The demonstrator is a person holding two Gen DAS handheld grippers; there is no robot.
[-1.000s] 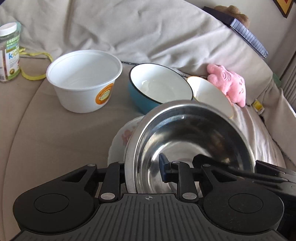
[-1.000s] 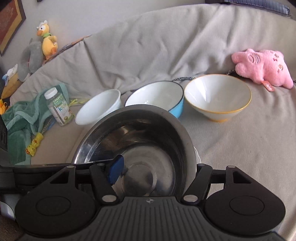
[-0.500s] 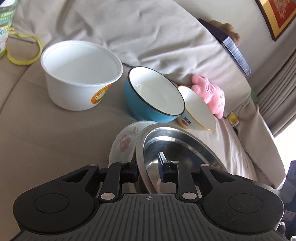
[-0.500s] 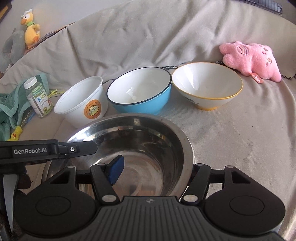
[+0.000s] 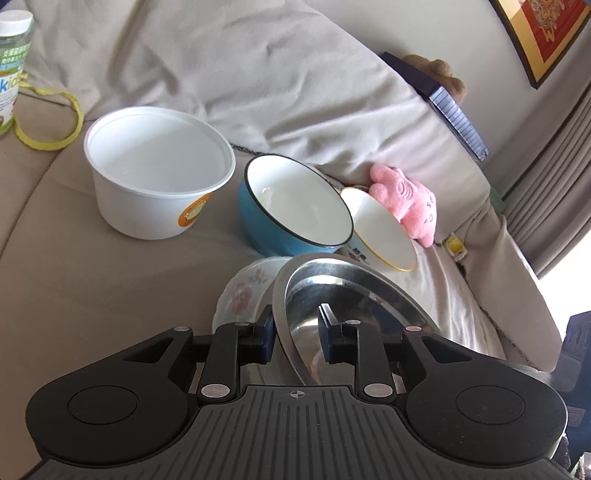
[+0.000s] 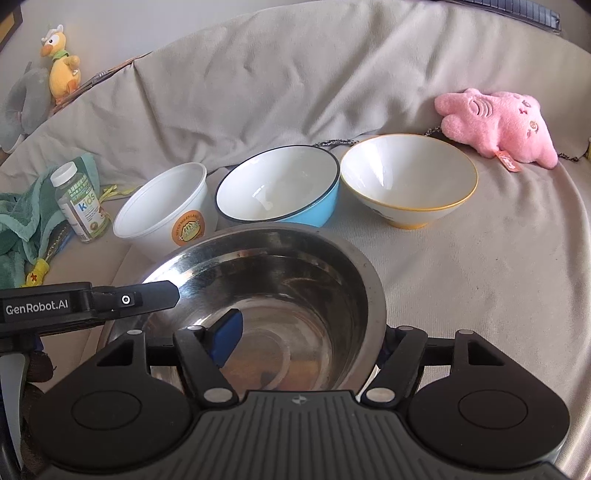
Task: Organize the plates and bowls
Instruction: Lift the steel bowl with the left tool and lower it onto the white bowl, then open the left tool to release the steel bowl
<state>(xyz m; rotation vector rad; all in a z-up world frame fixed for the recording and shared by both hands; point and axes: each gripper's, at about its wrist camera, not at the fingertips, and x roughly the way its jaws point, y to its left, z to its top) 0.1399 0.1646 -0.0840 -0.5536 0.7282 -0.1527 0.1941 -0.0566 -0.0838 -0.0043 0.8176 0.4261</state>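
Whole setup sits on my couch, draped in a wrinkly beige cover, with a framed picture on the wall up behind it and grey curtains off to one side. The big steel bowl is my landmark, sitting on the seat right in front of me, on top of a floral plate. Behind it runs a row: white plastic tub, blue bowl, yellow-rimmed bowl. Pink plush lies beyond that last one; a vitamin bottle and a green towel sit past the tub. My left gripper straddles the steel bowl's rim, jaws opening, narrow gap. My right gripper straddles the near rim too, jaws opening, fairly wide.
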